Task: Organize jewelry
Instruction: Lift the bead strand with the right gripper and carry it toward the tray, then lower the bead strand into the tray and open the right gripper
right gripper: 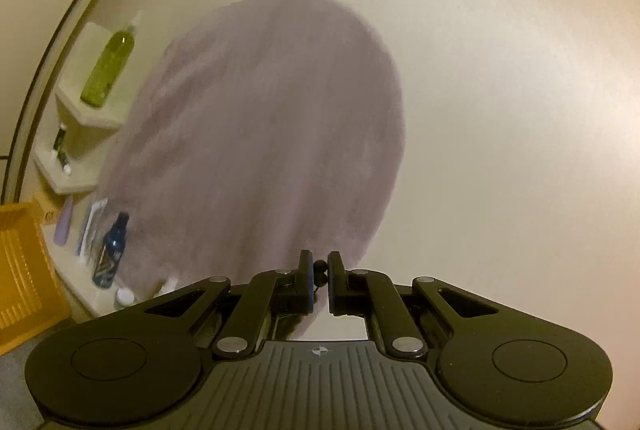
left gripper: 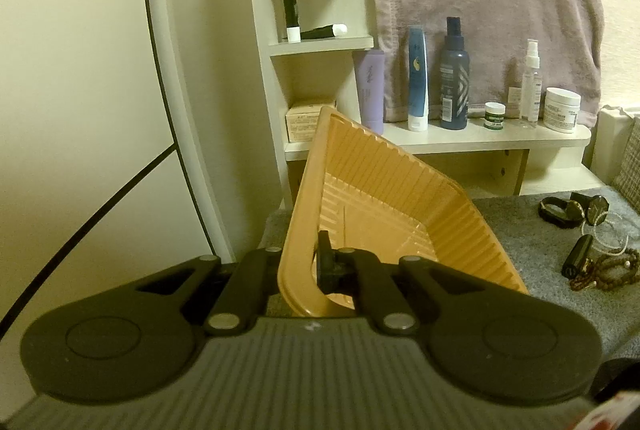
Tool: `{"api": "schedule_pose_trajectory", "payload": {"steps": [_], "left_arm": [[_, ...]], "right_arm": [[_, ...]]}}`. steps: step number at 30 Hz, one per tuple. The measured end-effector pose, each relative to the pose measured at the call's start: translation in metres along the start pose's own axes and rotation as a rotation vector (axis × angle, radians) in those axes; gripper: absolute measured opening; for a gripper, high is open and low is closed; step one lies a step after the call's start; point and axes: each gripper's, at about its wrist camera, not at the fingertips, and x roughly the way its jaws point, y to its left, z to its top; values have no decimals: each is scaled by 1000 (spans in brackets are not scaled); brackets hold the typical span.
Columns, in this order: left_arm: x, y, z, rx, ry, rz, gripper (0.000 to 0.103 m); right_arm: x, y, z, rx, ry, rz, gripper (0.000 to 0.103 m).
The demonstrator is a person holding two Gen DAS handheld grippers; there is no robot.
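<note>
I tilt the orange tray (left gripper: 384, 190) by its rim in my clamped left gripper (left gripper: 308, 270) while my right gripper (right gripper: 319, 270), pinched on dark beads (right gripper: 320, 264), hangs high beside it; next, carrying them over the tray.

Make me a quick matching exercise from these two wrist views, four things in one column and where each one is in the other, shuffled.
Things:
1. orange tray
2. dark beads
3. brown bead necklace
4. white jar

Places:
A. on the white shelf
B. lying on the grey cloth
C. pinched in the right gripper
D. rim clamped by the left gripper, tilted up

Pairs: 1-D, 2-C, 3-B, 4-A
</note>
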Motion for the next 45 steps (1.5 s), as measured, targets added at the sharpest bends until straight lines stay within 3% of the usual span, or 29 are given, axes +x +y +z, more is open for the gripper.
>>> {"api": "schedule_pose_trajectory", "payload": {"steps": [5,8,15,25,31,37,41,45], "left_arm": [[0,-1,1,5,-3,-1,4],[-1,0,1,7,-3,-5,4],[-2,-1,1,13,-6,-3,4],[-1,-2,2,7,-5,-4,4],[-2,-1,2,3,-6,-11,5],[-2,0,3,-4,-7,-14,5],[-3,0,3,-8,-7,-14,5],[-3,1,3,-12,-7,-14,5]], "right_arm": [[-5,-4,27,-29,-46,20,6],[-7,-4,43,-54,-69,80,6],[-2,13,72,-115,-131,290,6],[-1,88,111,-267,-291,586,6],[7,146,97,-533,-342,700,6],[26,195,63,-758,-361,702,6],[37,220,41,-836,-383,700,6],[48,236,34,-803,-382,730,6]]}}
